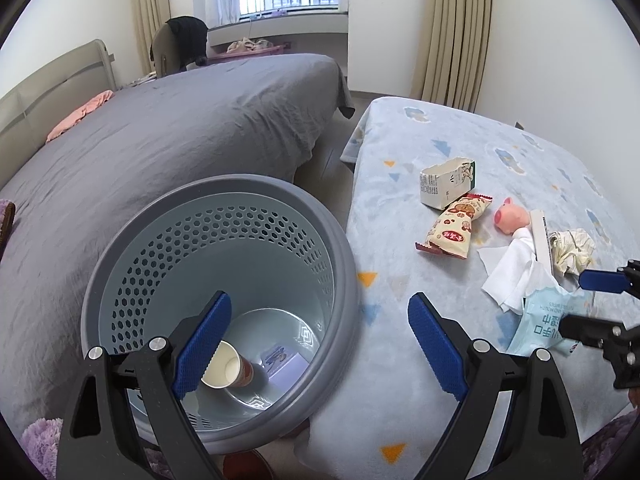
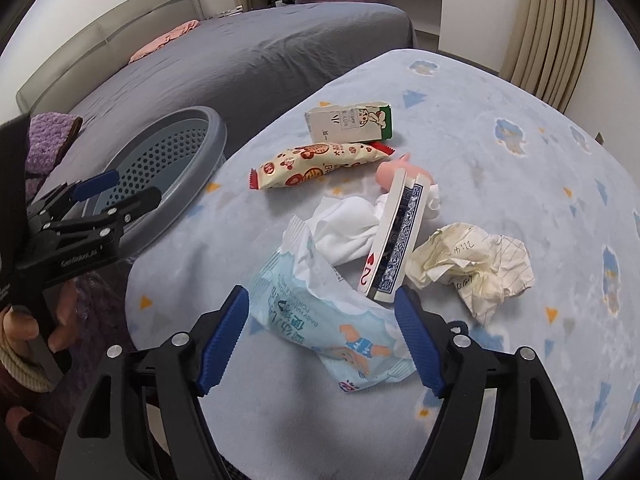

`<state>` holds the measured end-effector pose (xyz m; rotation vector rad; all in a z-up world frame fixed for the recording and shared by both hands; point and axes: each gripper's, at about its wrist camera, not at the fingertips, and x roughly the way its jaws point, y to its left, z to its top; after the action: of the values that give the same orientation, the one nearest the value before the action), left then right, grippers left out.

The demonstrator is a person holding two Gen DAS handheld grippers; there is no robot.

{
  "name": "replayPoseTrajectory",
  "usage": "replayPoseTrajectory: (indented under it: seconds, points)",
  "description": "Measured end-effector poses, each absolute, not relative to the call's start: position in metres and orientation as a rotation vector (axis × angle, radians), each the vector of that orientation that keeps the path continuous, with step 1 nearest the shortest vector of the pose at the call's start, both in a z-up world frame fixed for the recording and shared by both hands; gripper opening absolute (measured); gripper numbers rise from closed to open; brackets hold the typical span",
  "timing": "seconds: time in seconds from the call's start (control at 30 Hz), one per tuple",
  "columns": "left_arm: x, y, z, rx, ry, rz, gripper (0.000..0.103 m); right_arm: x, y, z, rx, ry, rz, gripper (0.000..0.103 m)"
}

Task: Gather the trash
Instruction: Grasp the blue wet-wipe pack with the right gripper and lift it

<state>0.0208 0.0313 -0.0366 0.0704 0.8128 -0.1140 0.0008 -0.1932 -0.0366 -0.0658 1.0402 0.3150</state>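
blanket-covered table [image 2: 500, 92] | carton [image 2: 348, 122], snack pack [image 2: 316, 164], wipes pack [image 2: 340, 332], crumpled paper [image 2: 476, 264]

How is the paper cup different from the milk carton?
The paper cup lies on its side at the bottom of the grey bin; the milk carton lies on the patterned blanket. The cup is round with a reddish-brown outside, while the carton is boxy, white and green, with printing. The cup's rim is neat; the carton's top is torn open. Both are lying down.
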Motion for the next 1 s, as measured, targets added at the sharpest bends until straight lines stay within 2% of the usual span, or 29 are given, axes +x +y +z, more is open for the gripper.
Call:
replayPoseTrajectory:
  seconds: [0.7,0.77,0.8,0.87,0.93,1.0]
  points:
    - [0.018,0.032,-0.034,0.069,0.808,-0.116,0.088,-0.01,-0.176,-0.057,-0.303,0.974,0.147,0.074]
    - [0.018,0.032,-0.034,0.067,0.807,-0.117,0.088,-0.012,-0.174,-0.057,-0.325,0.95,0.129,0.068]
    - [0.018,0.032,-0.034,0.064,0.807,-0.119,0.088,-0.013,-0.172,-0.056,-0.345,0.935,0.113,0.06]
    - [0.018,0.033,-0.034,0.059,0.808,-0.122,0.088,-0.016,-0.171,-0.056,-0.352,0.924,0.108,0.058]
    - [0.017,0.034,-0.034,0.054,0.809,-0.128,0.088,-0.017,-0.173,-0.053,-0.333,0.921,0.109,0.045]
    - [0.017,0.033,-0.033,0.054,0.808,-0.131,0.088,-0.018,-0.177,-0.049,-0.281,0.926,0.112,0.044]
